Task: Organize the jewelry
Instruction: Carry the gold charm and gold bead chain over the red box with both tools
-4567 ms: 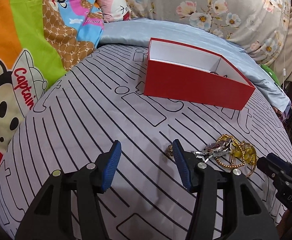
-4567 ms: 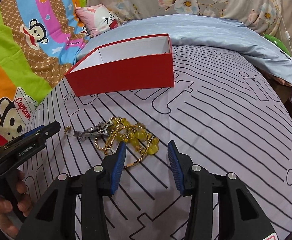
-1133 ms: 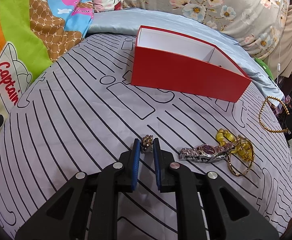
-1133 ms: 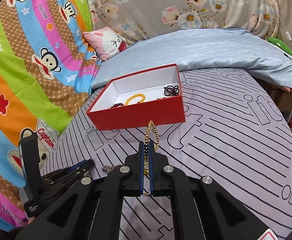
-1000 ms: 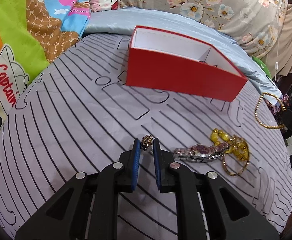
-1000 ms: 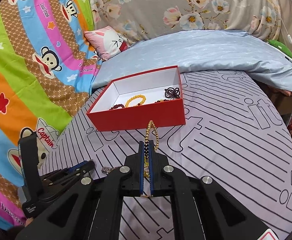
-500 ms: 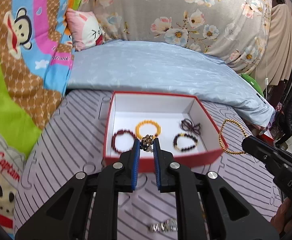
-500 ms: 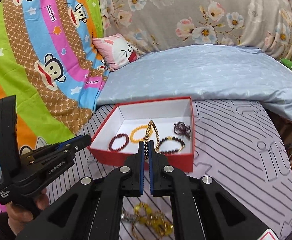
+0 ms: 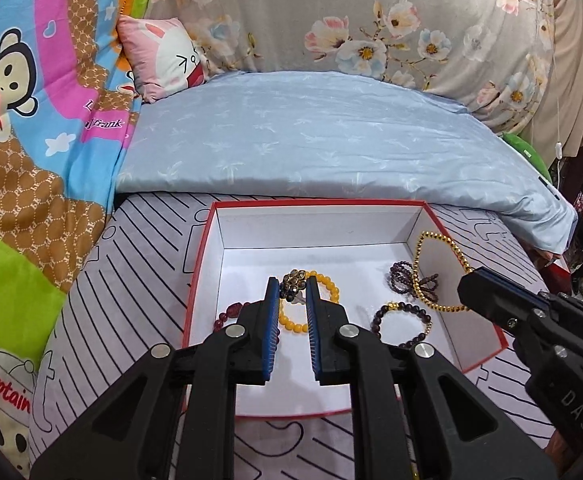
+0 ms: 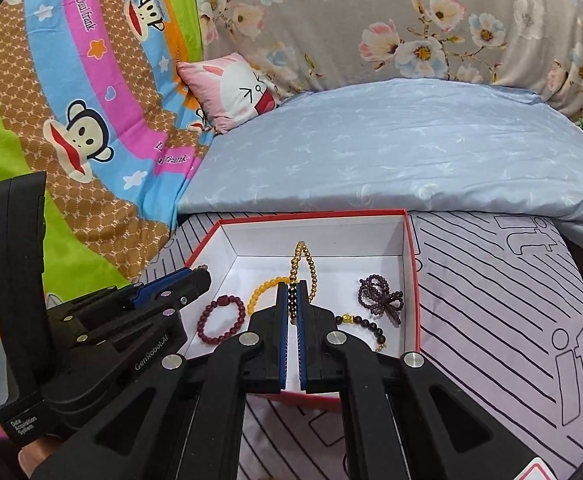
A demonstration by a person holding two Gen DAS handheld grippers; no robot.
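A red box with a white inside (image 9: 371, 212) (image 10: 409, 264) lies on the striped bedspread. My left gripper (image 9: 292, 283) hangs over the box, shut on a small brown bead cluster (image 9: 293, 279). My right gripper (image 10: 292, 286), seen from the left as a black body (image 9: 523, 312), is shut on a gold bead necklace (image 10: 306, 264) (image 9: 439, 268) that dangles inside the box. In the box lie a yellow bracelet (image 9: 327, 292) (image 10: 261, 290), a dark red bracelet (image 10: 221, 316), a dark bracelet with a gold bead (image 9: 403, 320) (image 10: 365, 326) and a purple bead knot (image 9: 403, 276) (image 10: 381, 292).
A light blue quilt (image 9: 323, 140) lies just behind the box. A pink cartoon pillow (image 9: 163, 56) and a monkey-print blanket (image 10: 71, 100) are at the left. The striped spread (image 10: 511, 300) extends to the right. The left gripper's body (image 10: 103, 328) is beside the box's left wall.
Both grippers have moved forward and lower over the box, each still holding its piece. The gold necklace now hangs inside the box. The left jaws look slightly wider.
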